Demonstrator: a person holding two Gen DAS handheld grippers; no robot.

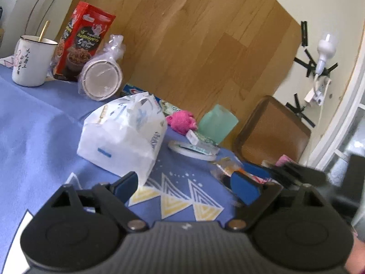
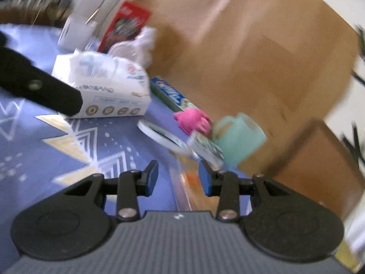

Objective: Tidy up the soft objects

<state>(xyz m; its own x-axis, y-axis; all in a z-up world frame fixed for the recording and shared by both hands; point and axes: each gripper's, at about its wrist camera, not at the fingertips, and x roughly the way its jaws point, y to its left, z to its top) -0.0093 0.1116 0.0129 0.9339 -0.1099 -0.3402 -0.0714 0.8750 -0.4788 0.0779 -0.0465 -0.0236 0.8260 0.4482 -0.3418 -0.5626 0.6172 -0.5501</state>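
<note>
Both tongs are hanging released and empty: left tongs (image 1: 186,188) gaping beside the tissue pack (image 1: 123,134), right tongs (image 2: 178,178) lining up toward the pink plush (image 2: 194,119) beyond it.

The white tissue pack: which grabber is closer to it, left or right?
Left. The left gripper has one fingertip right beside the tissue pack, jaws open around nothing. The right gripper sits farther off, toward the tape roll and pink toy.
</note>
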